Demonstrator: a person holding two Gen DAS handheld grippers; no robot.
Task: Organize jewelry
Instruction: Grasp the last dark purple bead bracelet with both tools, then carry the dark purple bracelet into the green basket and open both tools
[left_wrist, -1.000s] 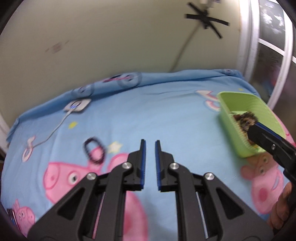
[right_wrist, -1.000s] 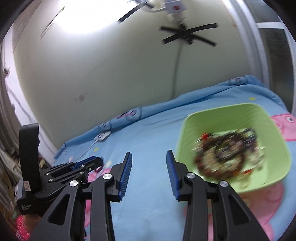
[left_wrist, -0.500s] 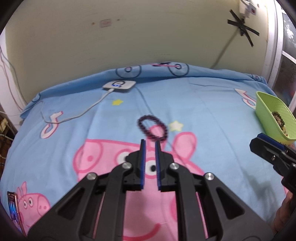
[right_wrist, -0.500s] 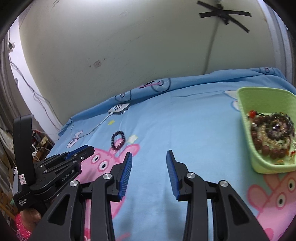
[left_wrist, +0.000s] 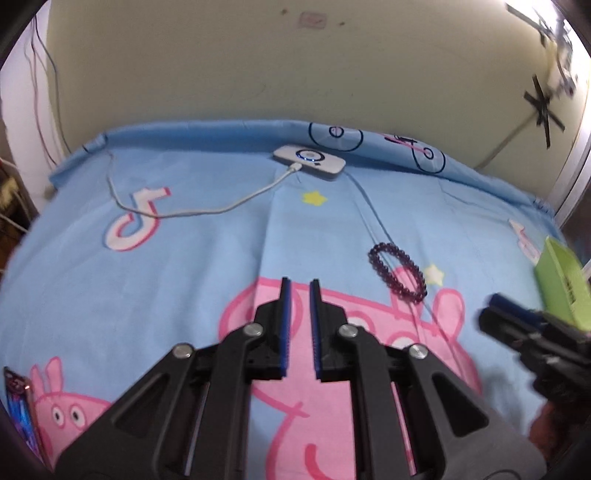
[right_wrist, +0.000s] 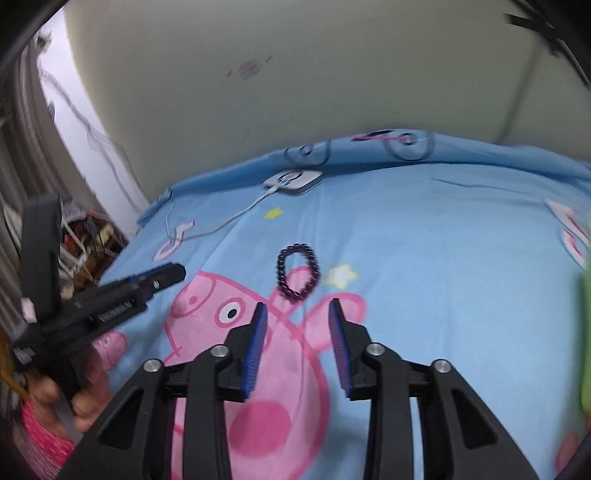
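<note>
Lying flat on the bed, the dark purple bead bracelet (right_wrist: 298, 273) now sits right in front of the right hand-held gripper (right_wrist: 297, 345), just past its blue tips. Half a second ago it was farther off and to the left in that view. In the left wrist view the bracelet (left_wrist: 398, 272) has slid from the middle over to the right, so the left hand-held gripper (left_wrist: 299, 326) now points at bare sheet to the left of it.

The right hand-held gripper has its fingers wide apart and holds nothing. The left hand-held gripper has its fingers close together with a thin gap, and nothing is between them.

The green plastic tray (left_wrist: 561, 282) has almost gone from both views; only a strip of it shows at the right edge.

The blue cartoon-pig bed sheet (right_wrist: 424, 240) has lots of bare room all around the bracelet. Far off, by the cream wall, lies a small white charger box (left_wrist: 309, 161) with a white cable (left_wrist: 192, 211) running left. The far edge of the bed meets that wall. On the left the bed ends by some clutter.
</note>
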